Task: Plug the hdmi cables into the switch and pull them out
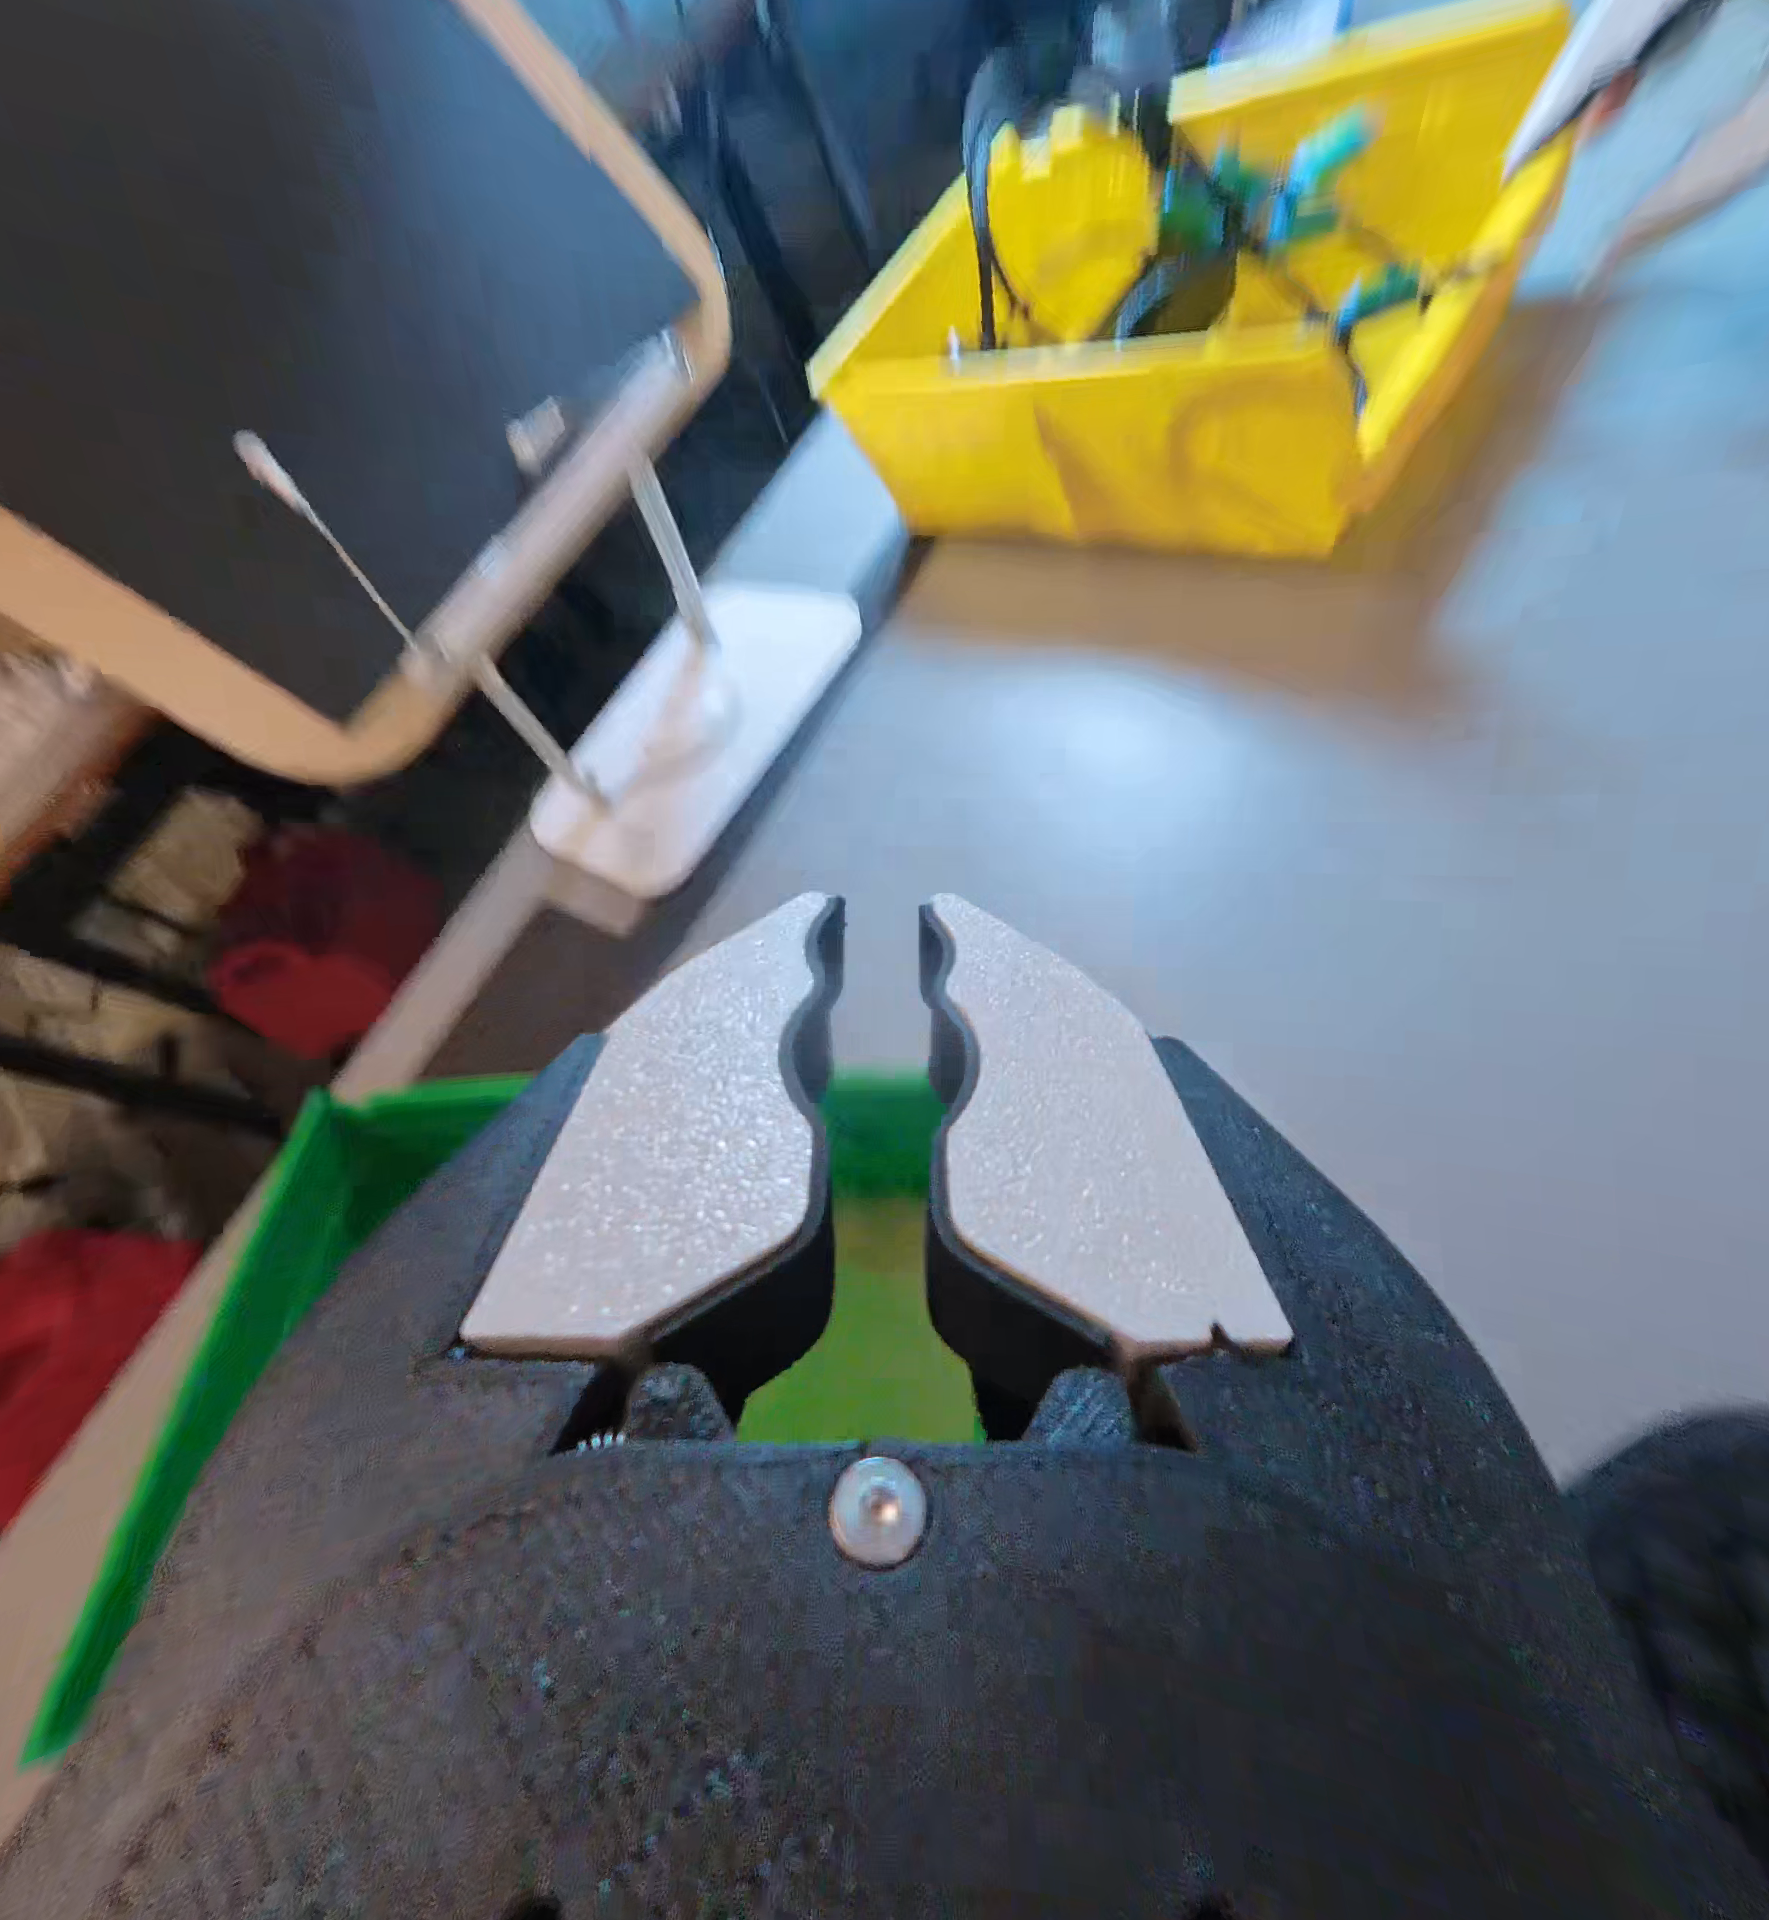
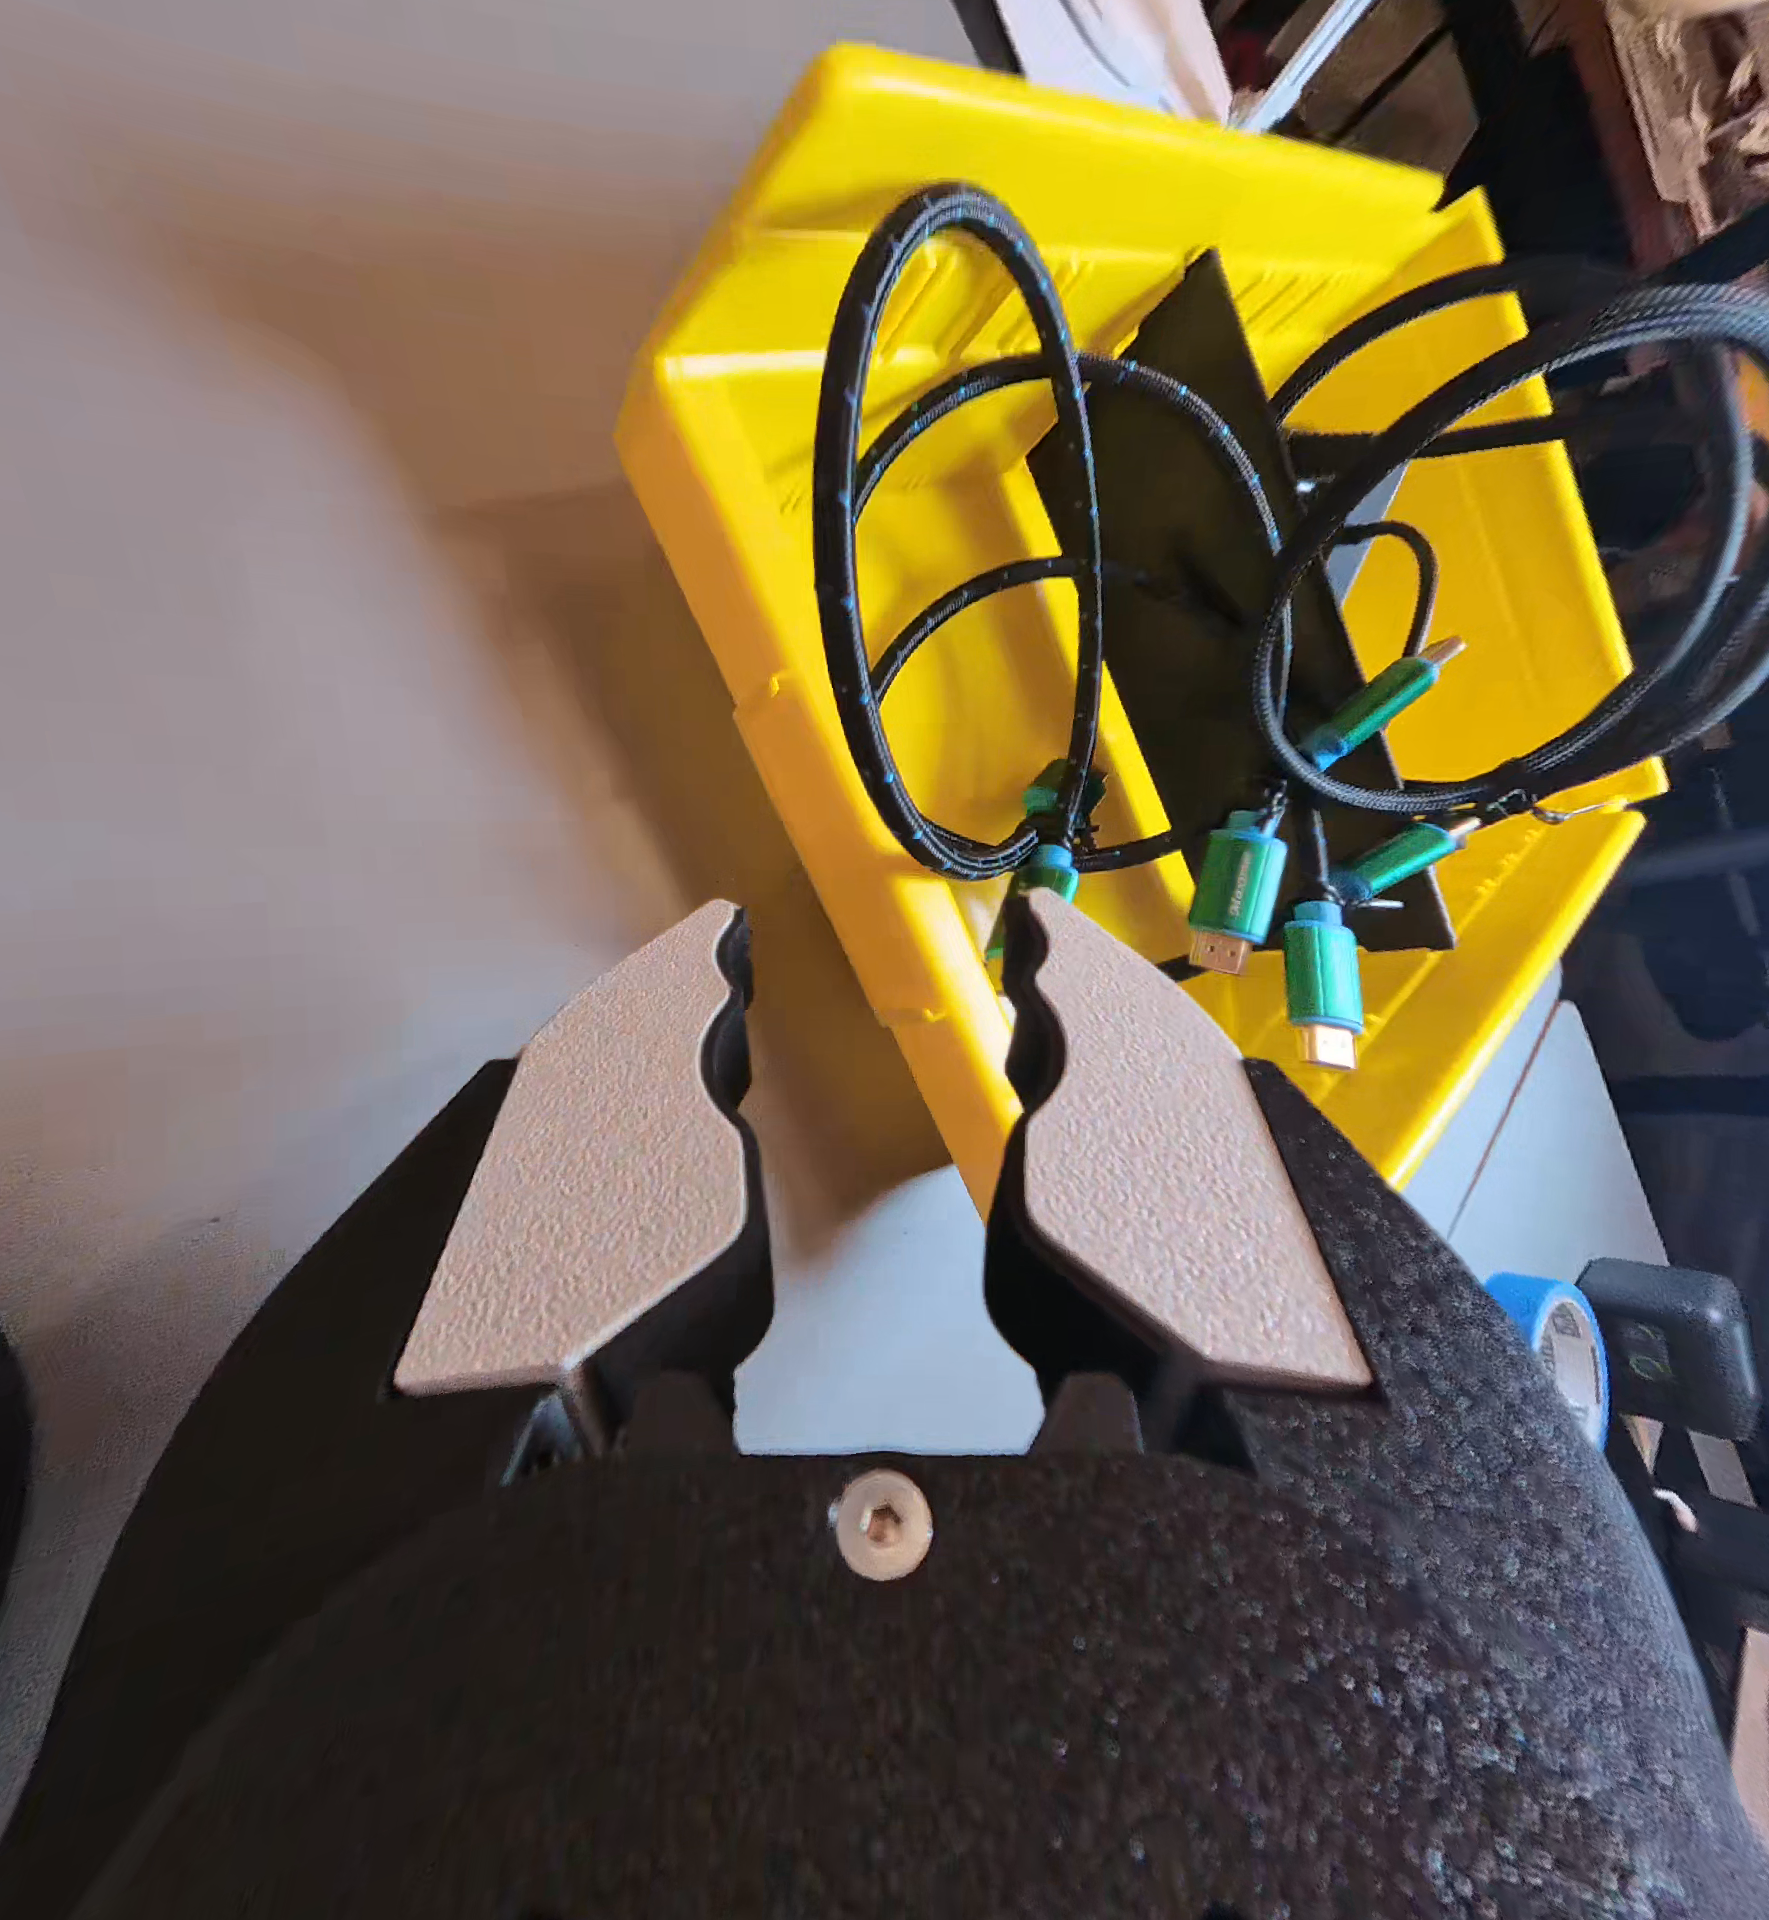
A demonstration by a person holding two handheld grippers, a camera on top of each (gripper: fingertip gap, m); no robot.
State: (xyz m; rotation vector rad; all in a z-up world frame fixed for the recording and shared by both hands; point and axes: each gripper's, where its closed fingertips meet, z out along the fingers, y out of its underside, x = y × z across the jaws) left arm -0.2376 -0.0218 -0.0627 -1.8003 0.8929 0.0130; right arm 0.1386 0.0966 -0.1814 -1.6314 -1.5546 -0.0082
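Several black braided HDMI cables with green plugs lie coiled in a yellow bin, around a black divider. My right gripper is open and empty, just in front of the bin's near wall. Its right fingertip sits next to one green plug. My left gripper is open by a narrow gap and empty, above a green bin. The yellow bin is far ahead of it, blurred. I cannot pick out a switch in either view.
A dark screen in a pale frame stands on a white base at the table's left edge. A roll of blue tape lies to the right of the right gripper. The grey tabletop stretches between the bins. One gripper's finger ends stand about 40 cm off the other's. The green plug sits 7 cm or so from the ends of my right fingers.
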